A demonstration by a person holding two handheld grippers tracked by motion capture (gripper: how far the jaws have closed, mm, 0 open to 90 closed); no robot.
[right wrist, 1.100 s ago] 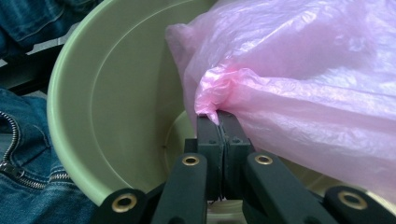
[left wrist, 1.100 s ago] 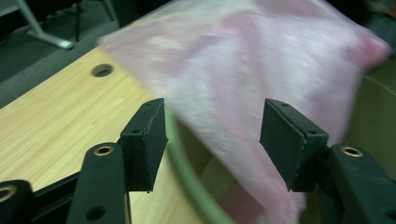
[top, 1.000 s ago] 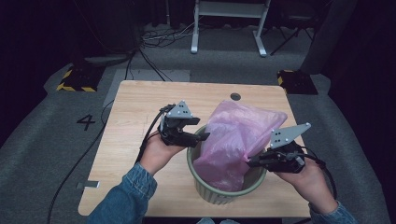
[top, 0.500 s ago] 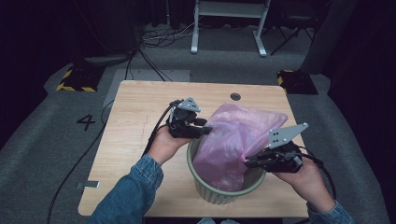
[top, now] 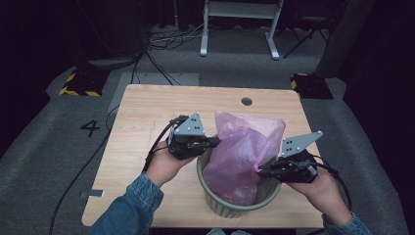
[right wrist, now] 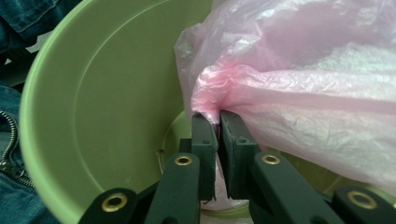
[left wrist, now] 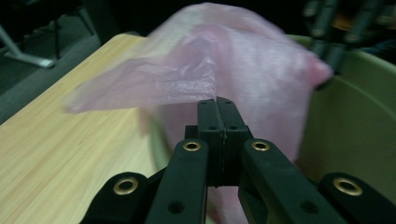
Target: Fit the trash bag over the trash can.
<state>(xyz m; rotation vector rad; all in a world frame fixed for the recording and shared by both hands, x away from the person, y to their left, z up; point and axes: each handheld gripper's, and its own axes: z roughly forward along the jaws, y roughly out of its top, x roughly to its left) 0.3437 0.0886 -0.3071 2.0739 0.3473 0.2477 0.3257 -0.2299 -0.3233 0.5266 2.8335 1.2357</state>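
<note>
A pink plastic bag stands bunched up in a round green bin at the table's near edge. My left gripper is at the bag's left side, above the rim. Its jaws have just been closing and now meet on the thin film edge, gripper. My right gripper is at the bin's right rim, shut on a gathered fold of the bag; the film is pinched at the tips of this gripper. The bin's inner wall curves off to the left.
The wooden table has a round hole at its far edge and a tape tab at its front left. Cables and white stand legs lie on the floor beyond. A denim sleeve is close to the bin.
The left gripper's jaws, open a second ago, have come together on the bag's left edge, and that hand has shifted slightly near the bin. The right gripper has kept its hold and place.
</note>
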